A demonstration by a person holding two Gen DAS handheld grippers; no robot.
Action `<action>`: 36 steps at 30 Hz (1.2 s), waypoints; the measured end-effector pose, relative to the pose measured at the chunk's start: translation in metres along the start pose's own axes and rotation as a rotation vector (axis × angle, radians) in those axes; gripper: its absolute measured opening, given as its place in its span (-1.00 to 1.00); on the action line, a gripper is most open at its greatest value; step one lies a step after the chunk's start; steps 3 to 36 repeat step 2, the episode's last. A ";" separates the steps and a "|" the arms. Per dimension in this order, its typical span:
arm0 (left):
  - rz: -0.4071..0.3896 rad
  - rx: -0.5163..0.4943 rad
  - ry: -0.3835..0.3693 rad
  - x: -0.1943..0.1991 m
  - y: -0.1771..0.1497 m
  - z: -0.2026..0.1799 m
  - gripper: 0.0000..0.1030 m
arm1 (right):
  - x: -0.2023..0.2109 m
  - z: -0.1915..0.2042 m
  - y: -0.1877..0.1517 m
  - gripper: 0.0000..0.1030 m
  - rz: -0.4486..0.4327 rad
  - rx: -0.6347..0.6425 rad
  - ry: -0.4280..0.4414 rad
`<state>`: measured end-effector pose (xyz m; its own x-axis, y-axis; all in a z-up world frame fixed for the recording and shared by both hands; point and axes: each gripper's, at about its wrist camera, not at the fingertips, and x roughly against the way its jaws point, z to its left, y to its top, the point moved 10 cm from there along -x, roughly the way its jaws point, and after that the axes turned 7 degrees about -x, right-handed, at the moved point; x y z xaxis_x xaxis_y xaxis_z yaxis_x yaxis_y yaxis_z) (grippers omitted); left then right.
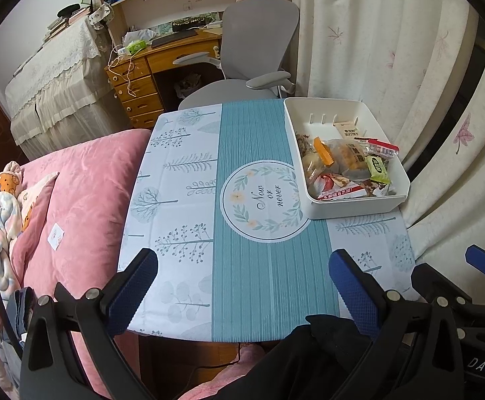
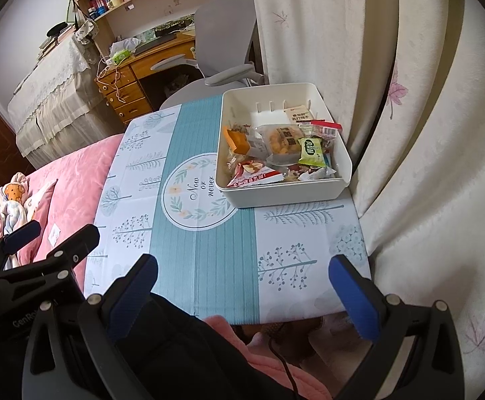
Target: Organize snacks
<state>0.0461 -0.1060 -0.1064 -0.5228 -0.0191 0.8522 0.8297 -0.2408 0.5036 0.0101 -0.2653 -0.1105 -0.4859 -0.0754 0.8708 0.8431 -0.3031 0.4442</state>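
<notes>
Crinkly plastic wrappers are filling the near half of the white bin [image 2: 339, 180], which is sitting at the far right corner of the bench [image 2: 209, 266], close to the curtain [image 2: 425, 133]. Inside, an orange packet [image 2: 237, 141], a clear-wrapped pastry [image 2: 280, 140], a green bar [image 2: 312, 151] and a red-and-white sachet [image 2: 259, 175] are lying jumbled and overlapping; the far half of the bin is looking mostly bare. These snacks are probably weighing very little and giving way under pressure, with slick film that could slide between pads, so pinching a crimped end seam or the flat middle of a packet is likely the safest hold. The pastry is probably crushing easily. The bin itself is looking rigid and is best taken by its rim.

The left hand-held gripper [image 1: 242, 293] is hovering over the near edge of the bench with its jaws spread wide, holding nothing and touching nothing. The right hand-held gripper [image 2: 242, 296] is likewise gaping wide and empty, well short of the bin.
</notes>
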 end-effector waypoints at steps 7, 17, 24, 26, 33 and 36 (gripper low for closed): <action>0.003 0.004 0.005 -0.001 0.000 -0.001 0.98 | -0.002 -0.005 0.001 1.00 0.004 0.005 0.003; 0.003 0.004 0.005 -0.001 0.000 -0.001 0.98 | -0.002 -0.005 0.001 1.00 0.004 0.005 0.003; 0.003 0.004 0.005 -0.001 0.000 -0.001 0.98 | -0.002 -0.005 0.001 1.00 0.004 0.005 0.003; 0.003 0.004 0.005 -0.001 0.000 -0.001 0.98 | -0.002 -0.005 0.001 1.00 0.004 0.005 0.003; 0.003 0.004 0.005 -0.001 0.000 -0.001 0.98 | -0.002 -0.005 0.001 1.00 0.004 0.005 0.003; 0.003 0.004 0.005 -0.001 0.000 -0.001 0.98 | -0.002 -0.005 0.001 1.00 0.004 0.005 0.003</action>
